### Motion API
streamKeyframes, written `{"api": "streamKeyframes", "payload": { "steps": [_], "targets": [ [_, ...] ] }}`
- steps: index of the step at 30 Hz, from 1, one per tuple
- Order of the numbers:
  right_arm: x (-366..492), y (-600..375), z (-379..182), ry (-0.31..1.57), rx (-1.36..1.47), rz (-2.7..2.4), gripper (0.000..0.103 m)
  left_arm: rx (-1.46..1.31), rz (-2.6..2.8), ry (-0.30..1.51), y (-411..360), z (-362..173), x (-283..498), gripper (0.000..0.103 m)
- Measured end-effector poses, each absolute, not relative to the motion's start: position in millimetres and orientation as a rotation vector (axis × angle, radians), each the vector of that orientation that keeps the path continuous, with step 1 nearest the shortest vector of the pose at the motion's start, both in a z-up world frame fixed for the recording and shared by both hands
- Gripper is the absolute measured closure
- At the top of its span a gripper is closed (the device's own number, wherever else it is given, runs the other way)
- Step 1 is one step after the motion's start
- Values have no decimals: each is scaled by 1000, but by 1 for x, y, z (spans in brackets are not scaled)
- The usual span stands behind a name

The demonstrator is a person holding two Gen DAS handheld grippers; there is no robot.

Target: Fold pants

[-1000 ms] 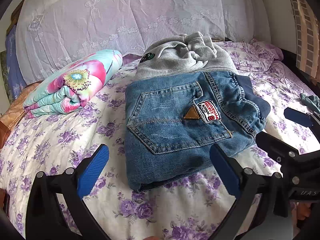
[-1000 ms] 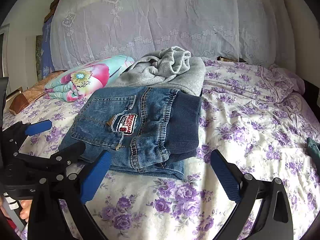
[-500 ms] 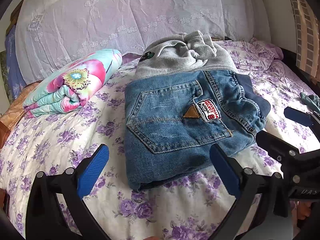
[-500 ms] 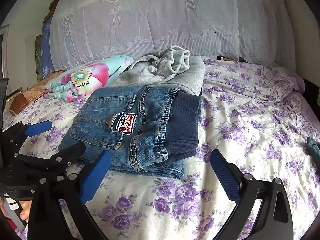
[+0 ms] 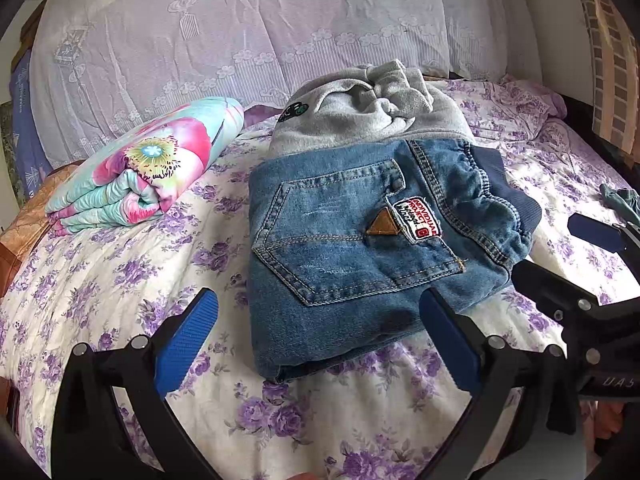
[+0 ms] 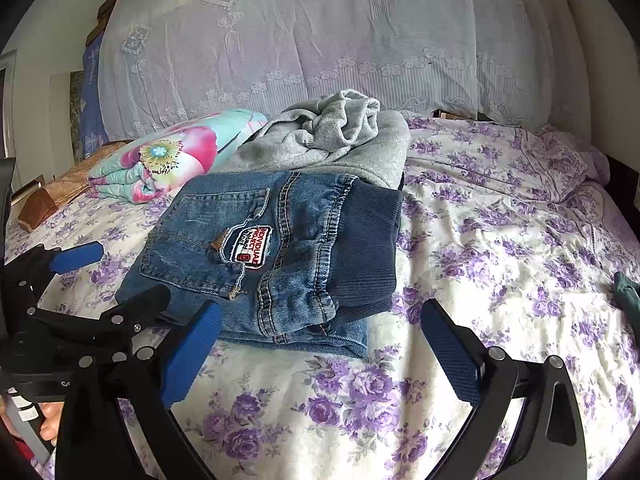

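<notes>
The blue denim pants [image 5: 360, 240] lie folded into a compact stack on the floral bed, back pocket and white patch facing up; they also show in the right wrist view [image 6: 272, 256]. My left gripper [image 5: 320, 332] is open and empty, held just in front of the stack's near edge. My right gripper [image 6: 320, 340] is open and empty, also just short of the stack, at its waistband corner. Each gripper appears in the other's view: the right [image 5: 560, 276], the left [image 6: 92, 280].
A grey sweatshirt [image 5: 368, 112] lies bunched right behind the jeans. A folded floral quilt [image 5: 140, 176] sits at the left. A lace-covered pillow [image 5: 240, 40] stands along the back. A dark green cloth [image 6: 628, 296] lies at the right edge. The bedsheet [image 6: 500, 240] spreads to the right.
Almost nothing has moved. Both grippers stay open and hover in place; the view has shifted only very slightly.
</notes>
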State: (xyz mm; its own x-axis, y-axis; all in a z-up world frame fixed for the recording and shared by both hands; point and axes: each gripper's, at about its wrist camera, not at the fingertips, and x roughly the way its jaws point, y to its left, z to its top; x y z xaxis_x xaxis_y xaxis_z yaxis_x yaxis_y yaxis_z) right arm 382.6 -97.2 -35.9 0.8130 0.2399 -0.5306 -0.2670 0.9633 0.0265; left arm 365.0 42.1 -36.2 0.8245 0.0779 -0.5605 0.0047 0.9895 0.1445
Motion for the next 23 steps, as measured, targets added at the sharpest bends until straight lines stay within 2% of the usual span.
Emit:
{"api": "streamKeyframes", "payload": {
  "steps": [23],
  "targets": [
    [384,-97,-39,567,-46,272,3,132,24,607,44,-37,365,5]
  ]
}}
